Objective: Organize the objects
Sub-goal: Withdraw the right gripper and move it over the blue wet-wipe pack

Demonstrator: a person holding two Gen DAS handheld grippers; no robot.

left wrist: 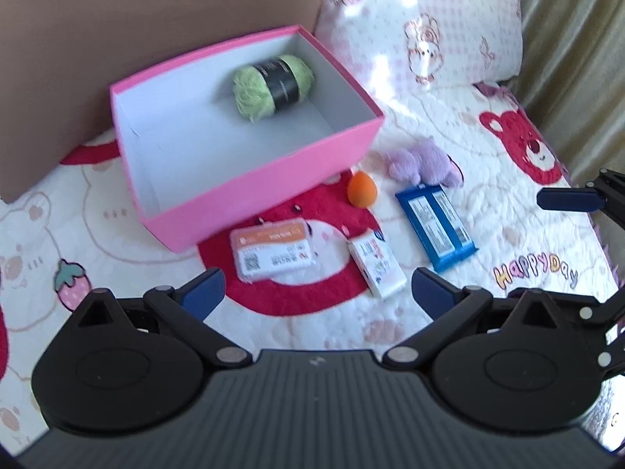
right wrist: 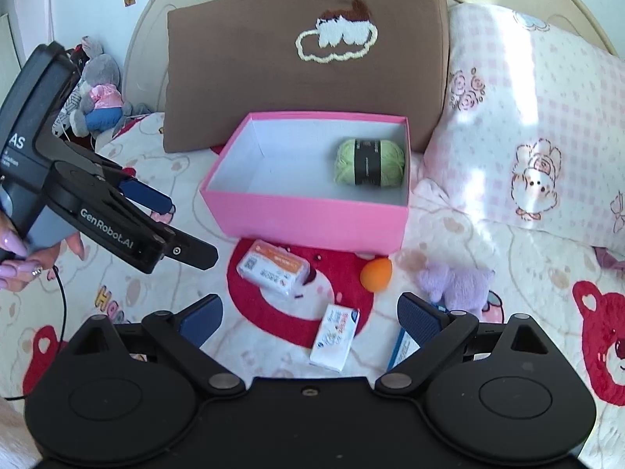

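Left wrist view shows my left gripper [left wrist: 316, 293] with its blue fingers [left wrist: 203, 291] spread wide and holding nothing, hovering over the quilt [left wrist: 508, 211]. Between my fingertips and just ahead lie the orange-labelled clear case [left wrist: 273, 254] and the small white box [left wrist: 377, 267]. Beyond my right finger sit the blue packet [left wrist: 435, 228], the orange sponge [left wrist: 362, 188] and the purple plush [left wrist: 424, 160]. Farther ahead stands the pink box [left wrist: 273, 191], with the green yarn [left wrist: 273, 86] inside at its far end.

My right gripper [right wrist: 310, 318] is likewise released and empty, the white box lying between its fingers. To its left a hand [right wrist: 23, 258] grips the left tool. A brown cushion [right wrist: 273, 90] leans behind the pink box.
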